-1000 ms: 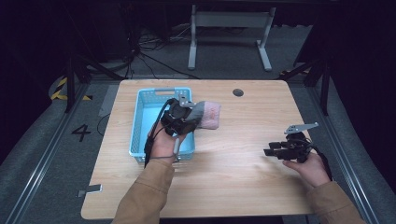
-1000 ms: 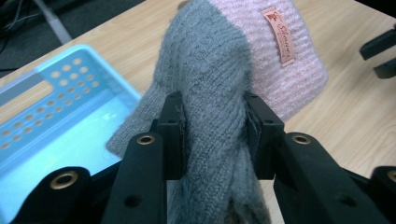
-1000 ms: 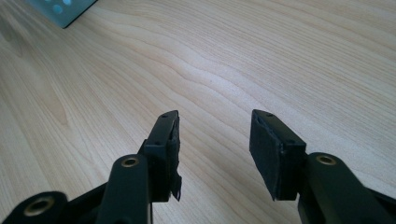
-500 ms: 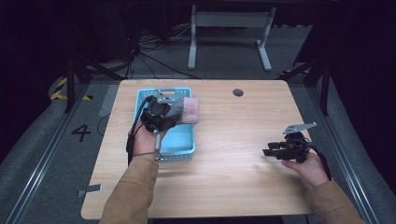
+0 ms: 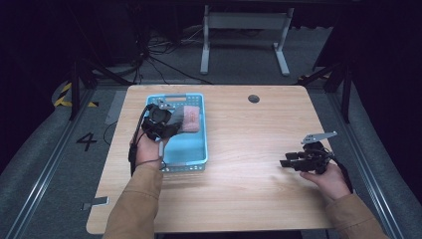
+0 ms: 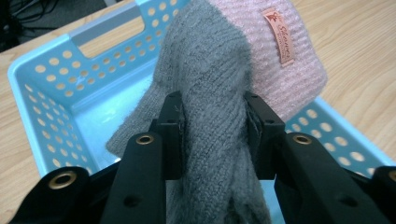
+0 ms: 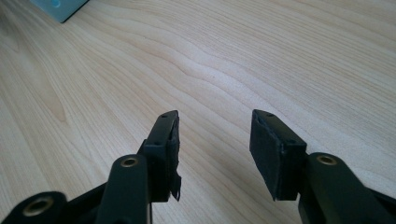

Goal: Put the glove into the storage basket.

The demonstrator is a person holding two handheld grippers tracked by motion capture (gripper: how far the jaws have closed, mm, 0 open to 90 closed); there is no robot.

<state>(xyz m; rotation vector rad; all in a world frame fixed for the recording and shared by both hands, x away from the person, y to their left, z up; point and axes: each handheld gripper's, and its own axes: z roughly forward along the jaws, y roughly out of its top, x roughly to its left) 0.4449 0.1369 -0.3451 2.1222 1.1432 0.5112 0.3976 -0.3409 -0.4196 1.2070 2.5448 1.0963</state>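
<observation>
My left gripper [image 6: 214, 123] is shut on a grey knitted piece [image 6: 205, 70] that belongs with a pink knitted piece [image 6: 285, 56] bearing a small label. The bundle hangs over the light blue perforated basket [image 6: 42, 88]. From above, the left gripper [image 5: 160, 118] sits over the basket's [image 5: 191, 154] far left part, with the pink knit [image 5: 191, 119] just to its right. At the table's right side my right gripper [image 5: 287, 163] rests low and open, its jaws apart above bare wood [image 7: 215, 135].
The wooden table [image 5: 249, 199] has a round cable hole [image 5: 254, 98] near the far edge. A basket corner [image 7: 58, 9] lies far off in the right gripper view. A white desk frame [image 5: 244, 30] and cables stand on the floor beyond.
My left gripper has carried the knitted bundle leftward from the basket's right rim to a spot over the basket's interior. The right gripper has stayed in place.
</observation>
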